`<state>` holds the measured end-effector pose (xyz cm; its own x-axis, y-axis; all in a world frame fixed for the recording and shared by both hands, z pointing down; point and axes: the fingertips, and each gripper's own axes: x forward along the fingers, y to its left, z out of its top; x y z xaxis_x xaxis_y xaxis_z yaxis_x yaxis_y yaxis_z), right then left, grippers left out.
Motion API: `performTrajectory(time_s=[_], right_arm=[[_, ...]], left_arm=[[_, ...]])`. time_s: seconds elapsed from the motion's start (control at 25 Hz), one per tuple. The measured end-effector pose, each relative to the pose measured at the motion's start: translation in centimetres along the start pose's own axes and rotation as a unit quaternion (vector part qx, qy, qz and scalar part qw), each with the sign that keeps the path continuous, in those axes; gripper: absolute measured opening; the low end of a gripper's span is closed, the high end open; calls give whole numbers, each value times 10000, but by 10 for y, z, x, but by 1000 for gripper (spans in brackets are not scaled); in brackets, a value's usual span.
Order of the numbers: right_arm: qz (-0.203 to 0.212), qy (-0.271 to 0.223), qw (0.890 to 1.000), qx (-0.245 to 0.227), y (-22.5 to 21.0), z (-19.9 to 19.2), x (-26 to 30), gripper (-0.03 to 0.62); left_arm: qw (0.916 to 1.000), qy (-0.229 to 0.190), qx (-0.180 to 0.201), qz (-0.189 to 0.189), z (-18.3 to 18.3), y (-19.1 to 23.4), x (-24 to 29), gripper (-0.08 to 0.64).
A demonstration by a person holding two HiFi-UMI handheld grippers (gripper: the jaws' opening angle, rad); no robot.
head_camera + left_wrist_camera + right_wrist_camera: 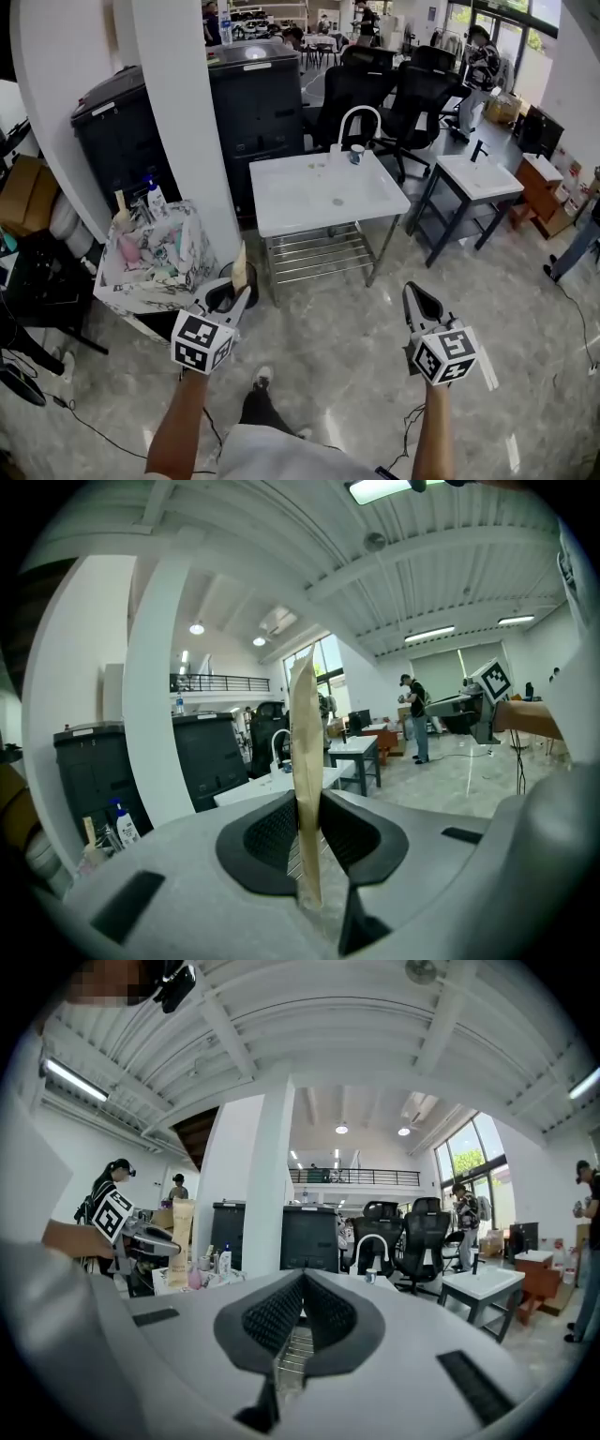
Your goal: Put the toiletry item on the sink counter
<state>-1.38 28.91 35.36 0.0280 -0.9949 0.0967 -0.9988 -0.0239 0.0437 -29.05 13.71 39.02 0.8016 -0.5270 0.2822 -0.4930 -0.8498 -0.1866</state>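
A flat beige toiletry tube (240,266) stands upright in my left gripper (234,292), whose jaws are shut on its lower part. In the left gripper view the tube (304,752) rises edge-on between the pads. The white sink counter (375,199) with a curved white faucet (362,116) stands ahead on a metal frame, well beyond both grippers. My right gripper (413,292) hovers over the floor to the right, shut and holding nothing; its jaw tips (301,1277) meet. The right gripper view also shows the tube (181,1237) held at the left.
A patterned basket (192,246) of bottles and toiletries sits at the left, next to a white pillar (183,103). Dark cabinets (253,94) and office chairs (412,89) stand behind the sink. A second small sink table (497,187) is at the right. The floor is marble tile.
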Motion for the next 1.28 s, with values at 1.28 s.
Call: performTrajectory(time_s=[1.28], right_arm=[[231,100,9995,-198,-187,4,289,-5]], left_arm=[[9980,186,-297,520,30,133,288,61]])
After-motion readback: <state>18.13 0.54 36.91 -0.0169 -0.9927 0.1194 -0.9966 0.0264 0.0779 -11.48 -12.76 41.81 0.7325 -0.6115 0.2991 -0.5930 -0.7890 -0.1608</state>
